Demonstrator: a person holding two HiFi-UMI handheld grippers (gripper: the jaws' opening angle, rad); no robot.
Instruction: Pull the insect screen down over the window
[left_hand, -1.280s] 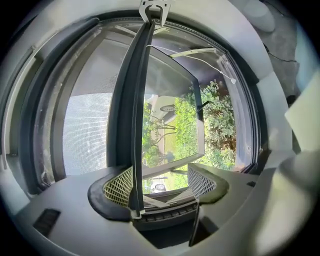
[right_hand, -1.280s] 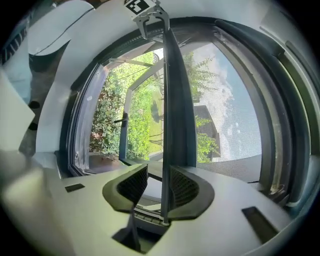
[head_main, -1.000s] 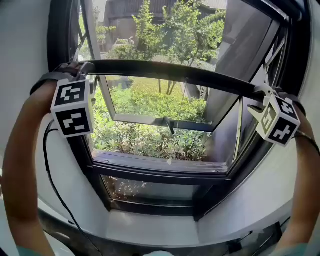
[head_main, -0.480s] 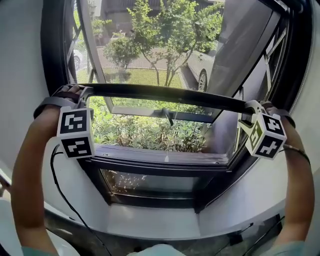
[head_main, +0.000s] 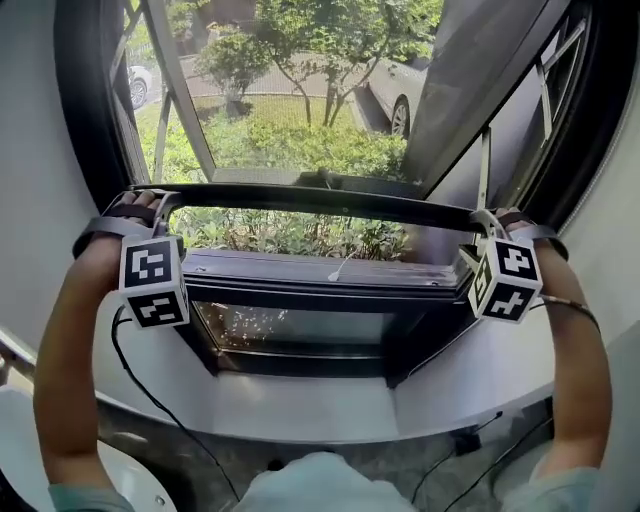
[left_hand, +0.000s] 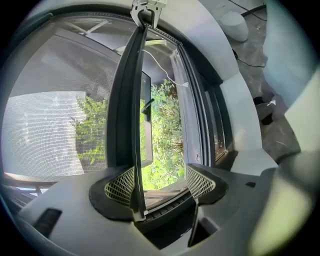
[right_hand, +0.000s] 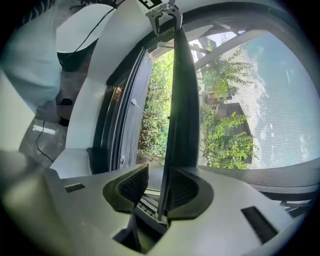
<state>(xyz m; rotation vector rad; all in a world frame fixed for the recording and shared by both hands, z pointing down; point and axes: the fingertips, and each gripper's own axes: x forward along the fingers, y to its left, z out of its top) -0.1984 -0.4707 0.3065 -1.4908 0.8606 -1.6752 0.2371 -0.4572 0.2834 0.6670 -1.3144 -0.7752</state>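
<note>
The insect screen's dark bottom bar (head_main: 320, 197) runs level across the window, a short way above the lower window frame (head_main: 320, 283). Grey mesh (head_main: 300, 110) hangs above it. My left gripper (head_main: 165, 200) is at the bar's left end and my right gripper (head_main: 487, 222) at its right end. In the left gripper view the bar (left_hand: 127, 100) passes between the jaws of the left gripper (left_hand: 160, 185), against the left pad (left_hand: 120, 187), with a wide gap to the other pad. In the right gripper view the bar (right_hand: 182, 100) lies against the right pad (right_hand: 184, 190) of the right gripper (right_hand: 159, 187).
A casement sash (head_main: 480, 70) stands open outward on the right, with shrubs and a parked car outside. A thin pull cord (head_main: 343, 268) dangles below the bar. A white curved ledge (head_main: 300, 410) lies under the window. A black cable (head_main: 140, 390) trails from the left gripper.
Both grippers have come down together and the bar with them, from the upper half of the opening to just above the lower frame. More mesh now covers the opening.
</note>
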